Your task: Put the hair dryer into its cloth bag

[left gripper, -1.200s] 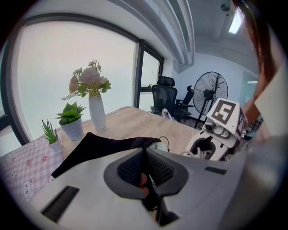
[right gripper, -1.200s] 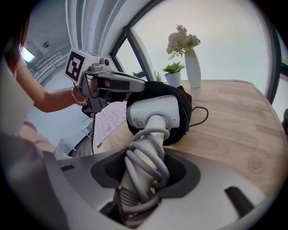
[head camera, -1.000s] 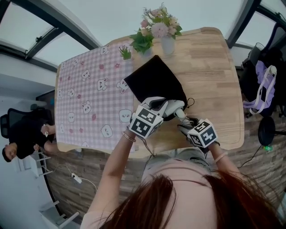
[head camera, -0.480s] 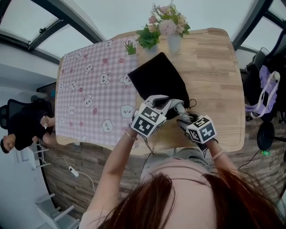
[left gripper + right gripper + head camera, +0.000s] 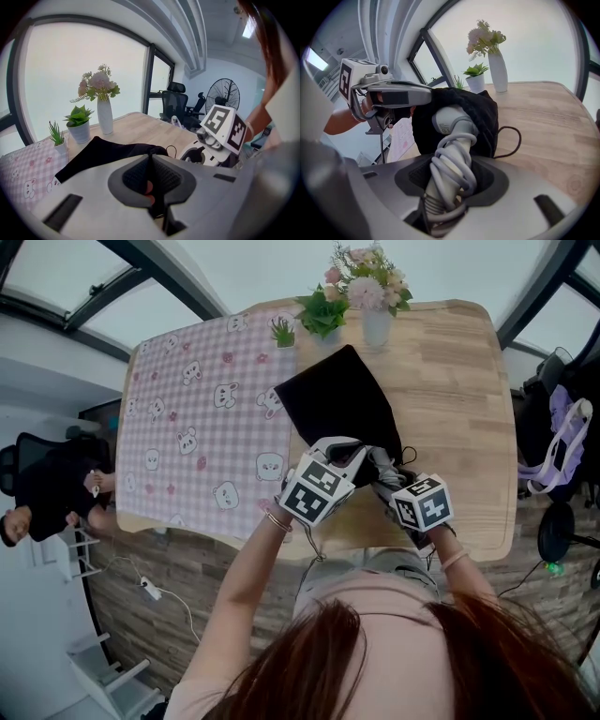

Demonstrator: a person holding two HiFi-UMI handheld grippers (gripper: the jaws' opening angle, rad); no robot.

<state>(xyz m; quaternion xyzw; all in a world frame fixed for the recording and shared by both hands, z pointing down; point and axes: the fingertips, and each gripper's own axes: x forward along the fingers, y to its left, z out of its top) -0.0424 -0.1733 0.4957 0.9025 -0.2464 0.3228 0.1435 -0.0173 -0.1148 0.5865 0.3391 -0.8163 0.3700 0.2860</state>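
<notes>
A black cloth bag (image 5: 336, 409) lies on the wooden table (image 5: 450, 399), its mouth toward me. My left gripper (image 5: 359, 454) is shut on the bag's near rim and lifts it; in the left gripper view black fabric (image 5: 108, 152) runs into the closed jaws of the left gripper (image 5: 151, 161). My right gripper (image 5: 452, 180) is shut on the handle of a grey hair dryer (image 5: 451, 140) with its cord wound round it. The dryer's head sits at the opening of the bag (image 5: 487, 117). From the head view the dryer (image 5: 384, 465) shows between the two marker cubes.
A pink checked cloth with bears (image 5: 202, 427) covers the table's left half. A white vase of flowers (image 5: 377, 320) and two small potted plants (image 5: 323, 315) stand at the far edge. A person (image 5: 47, 507) sits left of the table. A purple bag (image 5: 558, 442) hangs at right.
My right gripper has carried the hair dryer a little closer to the bag's mouth. The left gripper keeps its hold on the rim and has not moved.
</notes>
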